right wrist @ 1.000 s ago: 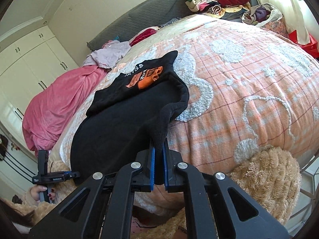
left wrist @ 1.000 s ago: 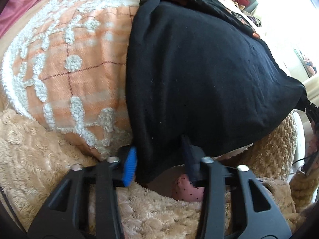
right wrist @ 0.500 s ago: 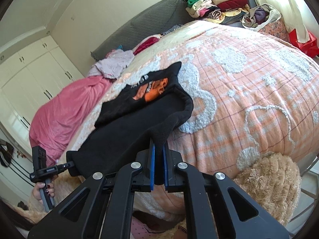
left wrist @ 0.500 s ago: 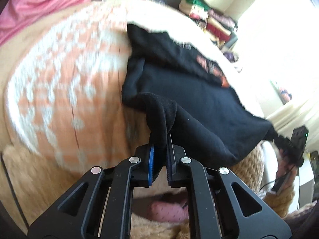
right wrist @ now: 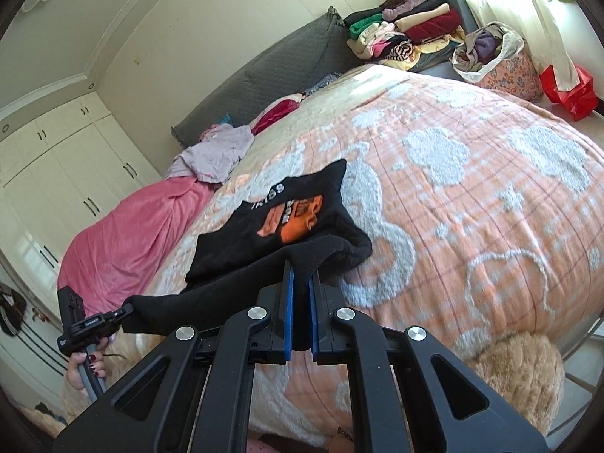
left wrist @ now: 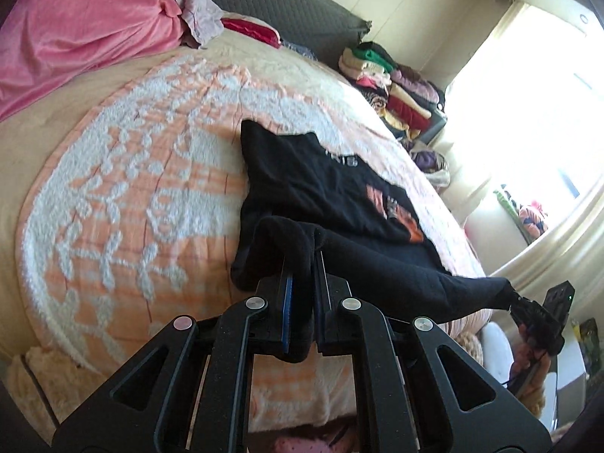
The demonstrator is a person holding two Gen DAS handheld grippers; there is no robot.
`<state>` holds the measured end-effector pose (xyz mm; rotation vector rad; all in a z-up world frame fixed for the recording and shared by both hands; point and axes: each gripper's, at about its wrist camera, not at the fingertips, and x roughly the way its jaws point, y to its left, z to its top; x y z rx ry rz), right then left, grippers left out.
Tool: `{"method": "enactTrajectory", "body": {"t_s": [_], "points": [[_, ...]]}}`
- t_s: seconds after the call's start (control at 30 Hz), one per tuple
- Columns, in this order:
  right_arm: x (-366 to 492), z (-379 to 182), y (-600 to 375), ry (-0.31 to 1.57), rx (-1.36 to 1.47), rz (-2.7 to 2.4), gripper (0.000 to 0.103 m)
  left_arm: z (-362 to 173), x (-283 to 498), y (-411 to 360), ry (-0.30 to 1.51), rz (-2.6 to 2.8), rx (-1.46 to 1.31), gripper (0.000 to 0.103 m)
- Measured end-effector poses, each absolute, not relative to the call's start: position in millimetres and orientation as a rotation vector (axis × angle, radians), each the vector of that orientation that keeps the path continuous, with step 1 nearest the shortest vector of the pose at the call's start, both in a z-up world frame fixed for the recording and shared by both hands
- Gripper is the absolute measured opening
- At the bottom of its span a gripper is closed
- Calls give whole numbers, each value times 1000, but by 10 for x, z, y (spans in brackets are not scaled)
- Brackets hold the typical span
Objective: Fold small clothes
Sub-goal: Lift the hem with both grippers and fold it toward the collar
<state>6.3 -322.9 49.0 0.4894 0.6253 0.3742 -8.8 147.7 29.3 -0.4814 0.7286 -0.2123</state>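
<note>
A small black shirt (left wrist: 324,192) with an orange and white print lies on the orange and white bedspread (left wrist: 124,204); it also shows in the right wrist view (right wrist: 287,226). My left gripper (left wrist: 301,275) is shut on one bottom corner of the black shirt. My right gripper (right wrist: 301,283) is shut on the other bottom corner. The hem is lifted and stretched between the two grippers above the near edge of the bed. The right gripper shows at the far right of the left wrist view (left wrist: 528,309), and the left gripper at the far left of the right wrist view (right wrist: 113,317).
A pink blanket (right wrist: 124,241) and a lilac garment (right wrist: 219,151) lie at the head of the bed by the grey headboard (right wrist: 279,71). A stack of folded clothes (right wrist: 407,30) and a full laundry bag (right wrist: 494,60) stand beyond the bed. A beige fluffy throw (right wrist: 517,373) hangs at the near edge.
My left gripper has shut on the shirt's corner. Both grippers have lifted the hem and carried it up over the bed, so the shirt's lower part folds toward the print.
</note>
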Motion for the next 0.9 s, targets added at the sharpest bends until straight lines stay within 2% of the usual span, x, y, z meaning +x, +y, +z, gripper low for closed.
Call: {"method": "enactTrajectory", "body": {"t_s": [0.9], "points": [[790, 896, -2968, 545, 375, 338, 6, 700, 518, 1561, 603, -147, -459, 3]]}}
